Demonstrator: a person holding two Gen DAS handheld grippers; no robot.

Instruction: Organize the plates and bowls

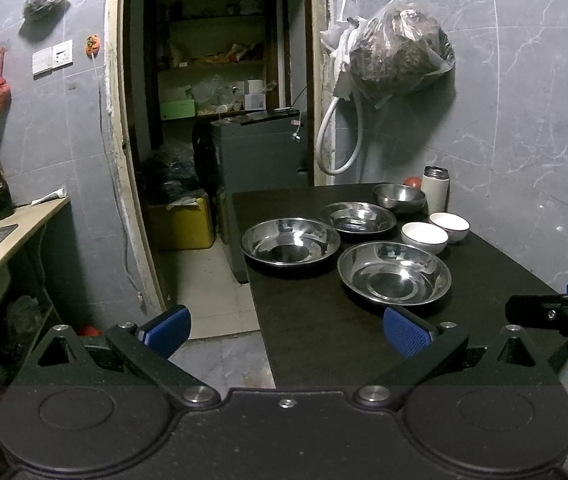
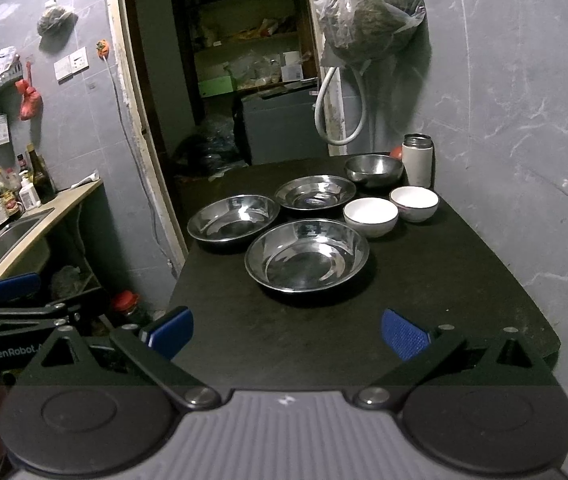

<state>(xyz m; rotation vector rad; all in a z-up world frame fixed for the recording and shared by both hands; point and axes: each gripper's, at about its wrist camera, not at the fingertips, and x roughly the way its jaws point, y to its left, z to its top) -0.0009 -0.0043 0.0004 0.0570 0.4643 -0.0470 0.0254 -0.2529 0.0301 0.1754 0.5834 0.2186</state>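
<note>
Blue-padded left gripper (image 1: pixel 286 330): fingers spread wide, nothing between them, held off the near edge of the counter.
Right gripper (image 2: pixel 286 332): ribbed blue pads, likewise spread and empty, over the near part of the counter.
Counter (image 2: pixel 324 340): dark, matt, slightly scuffed top; carries all the ware on its far half.
Nearest steel plate (image 2: pixel 307 255): shallow, round, polished, with a flared rim; lies apart from the others. Judged light, stiff and slippery; best pinched across the rim, one pad inside and one under.
Left steel plate (image 2: pixel 233 218): same pattern, just beyond and to the left.
Far steel plate (image 2: pixel 315 192): same pattern, behind the first two; all three should nest.
White bowls, near (image 2: pixel 370 215) and far (image 2: pixel 414 202): ceramic-looking, glazed, side by side, close to touching. Judged heavier and breakable; grip the wall at the rim and set down softly.
Steel bowl (image 2: pixel 373 170): deeper, brushed, rearmost of the ware.
Flask (image 2: pixel 418 160): white body, metal cap, upright beside the steel bowl, by the wall.
</note>
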